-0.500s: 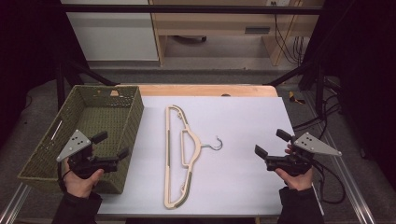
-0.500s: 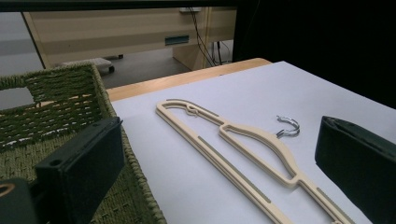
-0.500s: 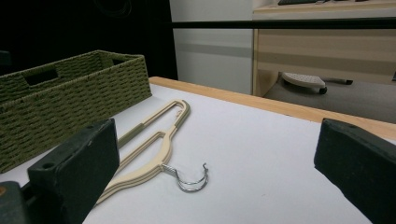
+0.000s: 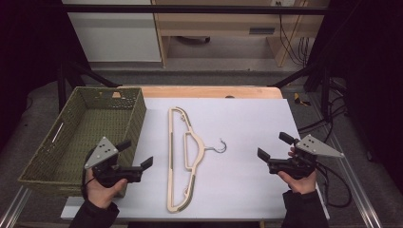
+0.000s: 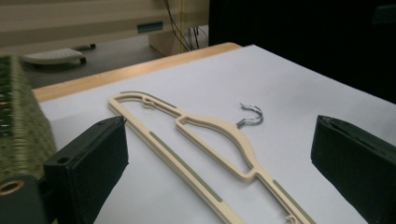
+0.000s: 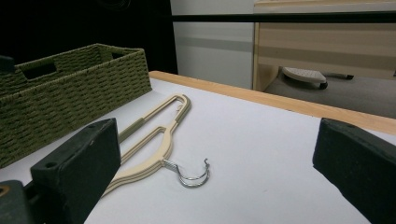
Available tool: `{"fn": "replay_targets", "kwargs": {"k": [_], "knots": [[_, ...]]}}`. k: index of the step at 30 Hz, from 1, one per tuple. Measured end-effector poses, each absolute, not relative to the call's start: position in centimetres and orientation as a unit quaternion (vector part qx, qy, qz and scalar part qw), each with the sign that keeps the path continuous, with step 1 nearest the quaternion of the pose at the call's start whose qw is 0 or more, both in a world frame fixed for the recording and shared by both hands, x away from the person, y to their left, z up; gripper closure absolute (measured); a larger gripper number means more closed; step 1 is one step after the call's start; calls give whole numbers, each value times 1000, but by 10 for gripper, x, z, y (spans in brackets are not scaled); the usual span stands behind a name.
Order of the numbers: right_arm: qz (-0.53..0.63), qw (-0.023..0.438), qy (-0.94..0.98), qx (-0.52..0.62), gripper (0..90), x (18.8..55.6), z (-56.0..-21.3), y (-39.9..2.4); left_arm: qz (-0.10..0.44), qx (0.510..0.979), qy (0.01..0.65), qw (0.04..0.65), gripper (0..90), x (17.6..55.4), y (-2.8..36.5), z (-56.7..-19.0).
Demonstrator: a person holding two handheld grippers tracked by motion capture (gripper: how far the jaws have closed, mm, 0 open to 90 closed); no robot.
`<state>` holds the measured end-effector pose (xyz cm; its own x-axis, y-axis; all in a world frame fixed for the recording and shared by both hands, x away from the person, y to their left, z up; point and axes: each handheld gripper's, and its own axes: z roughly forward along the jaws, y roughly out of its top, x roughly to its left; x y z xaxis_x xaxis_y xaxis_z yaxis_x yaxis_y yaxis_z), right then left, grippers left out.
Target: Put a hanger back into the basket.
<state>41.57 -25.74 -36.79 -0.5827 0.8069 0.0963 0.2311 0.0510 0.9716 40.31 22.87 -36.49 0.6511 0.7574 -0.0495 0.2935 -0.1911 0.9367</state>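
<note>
2 grippers, 1 hanger, 1 basket, all on a table (image 4: 247, 118) with a white top and a wood strip along its far edge, filling the middle of the high view.

Next biggest is the green woven basket (image 4: 71, 156) at the left of the frame, sitting on the table's left side.

Then the cream hanger (image 4: 183, 156), lying flat in the center of the frame, long bar running top to bottom and its metal hook (image 4: 219, 146) poking toward the right. It's just right of the basket, not touching it. Nothing is touching the hanger.

The left gripper (image 4: 135, 156) is at lower left, held in a hand (image 4: 102, 187) in front of the basket, jaws spread wide with nothing between them, pointing at the hanger.

The right gripper (image 4: 273, 147) is at lower right in the other hand (image 4: 299, 180), also released and empty, facing the hook from well apart.
</note>
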Motion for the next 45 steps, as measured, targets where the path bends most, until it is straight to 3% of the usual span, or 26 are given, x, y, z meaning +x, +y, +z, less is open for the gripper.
{"fn": "replay_targets", "kwargs": {"k": [17,24,27,34,45], "knots": [[565,245,689,381,20,418,-371,-254,176,799,348,458,123,408,152,-412],[559,239,697,381,23,420,-374,-249,155,818,358,422,247,410,127,-434],[557,237,699,380,27,420,-375,-248,142,829,357,406,360,411,119,-444],[554,235,702,380,29,421,-376,-246,108,849,369,363,500,416,108,-466],[551,233,707,378,31,421,-377,-245,84,850,383,351,595,418,104,-471]]}}
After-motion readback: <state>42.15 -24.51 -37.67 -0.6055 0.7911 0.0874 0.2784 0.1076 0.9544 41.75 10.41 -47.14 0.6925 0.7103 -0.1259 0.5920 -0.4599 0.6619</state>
